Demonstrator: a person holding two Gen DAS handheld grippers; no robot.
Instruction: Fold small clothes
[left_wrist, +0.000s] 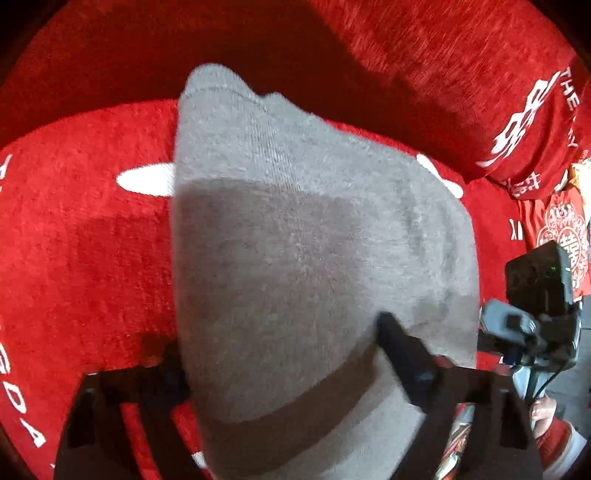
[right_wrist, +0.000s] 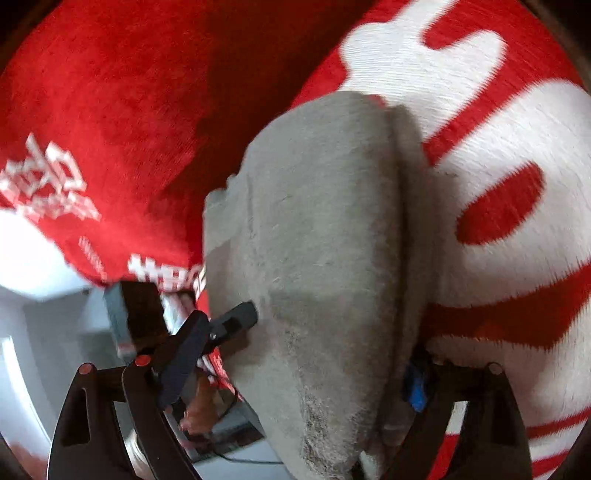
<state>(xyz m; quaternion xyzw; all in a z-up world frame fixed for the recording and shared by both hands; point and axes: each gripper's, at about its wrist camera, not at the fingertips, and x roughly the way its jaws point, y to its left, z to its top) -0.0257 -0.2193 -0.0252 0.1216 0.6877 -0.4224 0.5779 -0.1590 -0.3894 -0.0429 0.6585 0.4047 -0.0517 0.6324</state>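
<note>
A grey sock (left_wrist: 295, 240) fills the middle of the left wrist view, lifted above the red blanket (left_wrist: 74, 258). My left gripper (left_wrist: 280, 354) is shut on the sock's near end, with the right finger (left_wrist: 402, 354) pressed on the cloth and the left finger mostly hidden behind it. In the right wrist view the same grey sock (right_wrist: 325, 240) hangs doubled between the fingers. My right gripper (right_wrist: 332, 343) is shut on it, with the left finger (right_wrist: 229, 321) against the cloth and the right one hidden.
The red plush blanket with white lettering (right_wrist: 498, 184) covers the surface below and a raised cushion behind (left_wrist: 480, 74). My right gripper's body and camera (left_wrist: 535, 306) show at the left wrist view's right edge. A pale floor (right_wrist: 44, 332) lies lower left.
</note>
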